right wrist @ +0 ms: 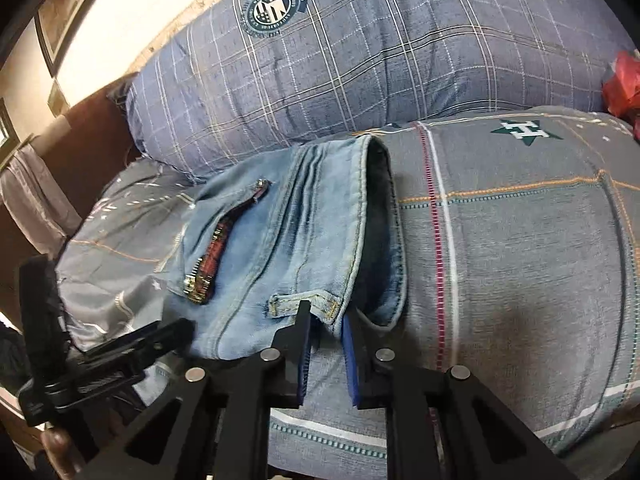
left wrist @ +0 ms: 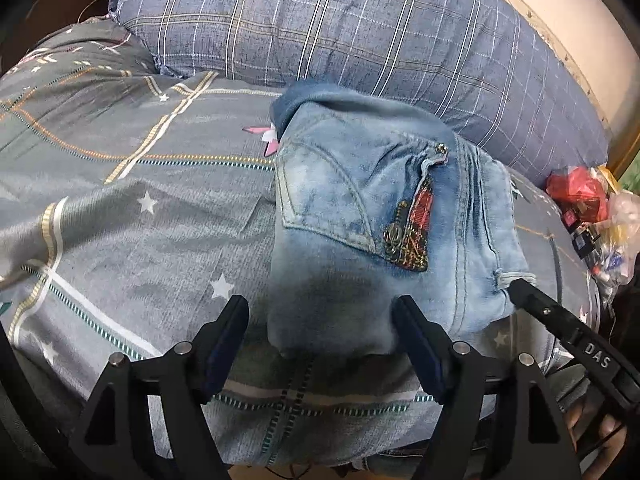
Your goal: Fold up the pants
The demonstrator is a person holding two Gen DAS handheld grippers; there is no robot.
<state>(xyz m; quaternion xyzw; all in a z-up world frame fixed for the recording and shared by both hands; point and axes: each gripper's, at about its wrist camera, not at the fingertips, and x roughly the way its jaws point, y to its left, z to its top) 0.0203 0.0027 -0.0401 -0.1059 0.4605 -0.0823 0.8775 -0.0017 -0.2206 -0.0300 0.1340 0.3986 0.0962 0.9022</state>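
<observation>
A pair of light blue denim pants (left wrist: pixel 360 216) lies folded into a compact bundle on the grey patterned bedsheet (left wrist: pixel 120 208), with a back pocket and a red embroidered patch on top. My left gripper (left wrist: pixel 322 316) is open, its fingers astride the near folded edge of the bundle. My right gripper (right wrist: pixel 326 320) has its jaws close together around the waistband corner of the pants (right wrist: pixel 280 240), next to a belt loop (right wrist: pixel 304 304). The right gripper also shows in the left wrist view (left wrist: pixel 520 288) at the bundle's right edge.
A large blue plaid pillow (left wrist: pixel 340 40) lies behind the pants against the wall. A heap of red and clear plastic bags (left wrist: pixel 588 208) sits at the right of the bed. A dark wooden bed frame (right wrist: pixel 92 136) stands at the left in the right wrist view.
</observation>
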